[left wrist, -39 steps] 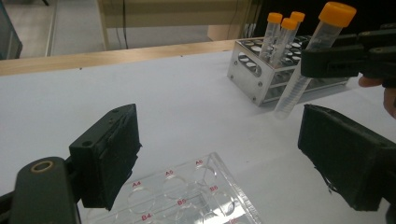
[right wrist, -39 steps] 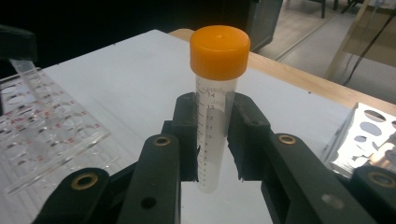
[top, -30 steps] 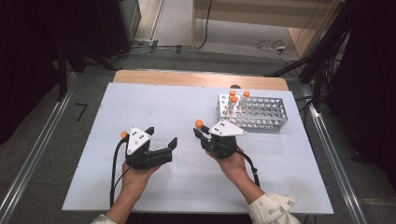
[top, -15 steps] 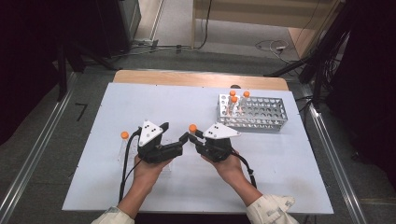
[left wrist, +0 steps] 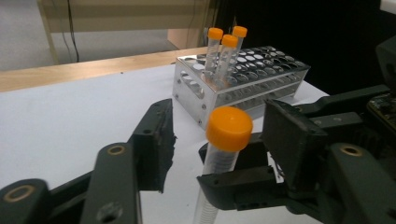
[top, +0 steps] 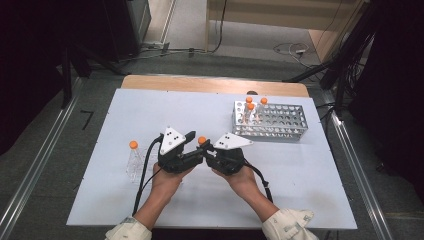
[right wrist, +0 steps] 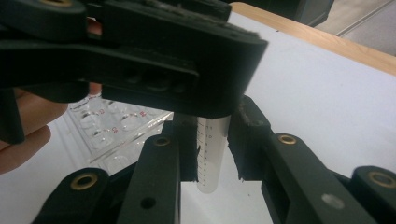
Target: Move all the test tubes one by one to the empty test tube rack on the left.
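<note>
A clear tube with an orange cap (top: 201,140) stands upright between the two grippers near the table's middle. My right gripper (top: 209,152) is shut on its body; in the right gripper view the pads (right wrist: 187,149) press the graduated tube (right wrist: 212,154). My left gripper (top: 196,148) faces it from the left. Its jaws have just been closing, and they flank the cap (left wrist: 229,128) with a gap on each side, so this gripper (left wrist: 219,135) is open. The right gripper's jaws cross below the cap in the left gripper view.
A metal tube rack (top: 280,122) with three orange-capped tubes (top: 250,106) stands at the back right. A clear plastic rack (top: 135,170) holding one capped tube (top: 133,145) sits left of my left hand. Cables trail from both grippers.
My left gripper has moved right, up to the right gripper, and its jaws have narrowed around the tube's cap. The right gripper has kept its hold and shifted slightly left.
</note>
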A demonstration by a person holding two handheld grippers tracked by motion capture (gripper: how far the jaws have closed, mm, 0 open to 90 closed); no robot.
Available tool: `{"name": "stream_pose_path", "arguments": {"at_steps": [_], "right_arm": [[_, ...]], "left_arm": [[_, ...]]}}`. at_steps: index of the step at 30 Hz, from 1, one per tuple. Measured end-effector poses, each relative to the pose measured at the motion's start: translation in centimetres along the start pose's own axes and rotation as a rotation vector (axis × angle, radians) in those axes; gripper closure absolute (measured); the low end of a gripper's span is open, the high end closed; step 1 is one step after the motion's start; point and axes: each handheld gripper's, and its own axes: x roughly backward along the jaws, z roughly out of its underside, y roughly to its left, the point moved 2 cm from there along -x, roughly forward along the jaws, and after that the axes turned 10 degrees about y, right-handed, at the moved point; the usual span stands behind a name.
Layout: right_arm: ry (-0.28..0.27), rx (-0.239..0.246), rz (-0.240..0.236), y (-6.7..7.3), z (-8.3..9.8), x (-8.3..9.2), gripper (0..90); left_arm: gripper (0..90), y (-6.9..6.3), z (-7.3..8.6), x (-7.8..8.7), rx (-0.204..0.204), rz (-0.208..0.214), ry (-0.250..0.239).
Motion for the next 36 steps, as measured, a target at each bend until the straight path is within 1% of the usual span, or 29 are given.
{"name": "stream_pose_path", "arguments": {"at_steps": [2, 3, 6, 12, 18, 26, 27, 30, 31, 32, 34, 36], "right_arm": [[0.005, -0.002, -0.002, 0.02, 0.03, -0.10, 71.4], [0.005, -0.002, -0.002, 0.02, 0.03, -0.10, 71.4], [0.004, -0.004, -0.009, 0.02, 0.02, -0.13, 71.5], [0.005, -0.007, -0.018, -0.02, 0.02, -0.14, 71.4], [0.000, -0.018, -0.022, -0.06, 0.00, -0.04, 71.4], [-0.006, -0.021, -0.022, -0.02, -0.01, 0.02, 71.0], [-0.008, -0.018, -0.023, -0.04, -0.02, 0.03, 69.1], [-0.009, -0.010, -0.042, -0.05, -0.02, 0.08, 57.2], [-0.012, -0.005, -0.043, -0.05, -0.03, 0.06, 45.7], [-0.012, -0.005, -0.043, -0.05, -0.03, 0.06, 45.7], [-0.009, -0.012, -0.031, -0.03, -0.05, -0.04, 32.1], [-0.004, -0.012, -0.014, -0.18, -0.03, -0.14, 24.2]], "left_arm": [[50.3, -0.12, 0.03, -0.06, -0.008, 0.001, 0.001], [50.3, -0.16, 0.04, -0.06, -0.012, 0.002, 0.001], [54.1, -0.34, 0.08, -0.07, -0.020, 0.000, -0.002], [61.6, -0.49, 0.10, -0.11, -0.024, -0.005, 0.001], [68.5, -0.54, 0.06, 0.00, -0.024, -0.019, -0.011], [69.9, -0.60, 0.03, 0.09, -0.028, -0.028, -0.012], [70.0, -0.60, 0.01, 0.11, -0.027, -0.028, -0.013], [70.1, -0.61, -0.07, 0.26, -0.027, -0.030, -0.020], [70.1, -0.61, -0.11, 0.31, -0.027, -0.031, -0.022], [70.1, -0.58, -0.15, 0.37, -0.029, -0.031, -0.022], [70.1, -0.55, -0.32, 0.57, -0.024, -0.031, -0.030], [70.1, -0.47, -0.49, 0.78, -0.027, -0.032, -0.034]]}}
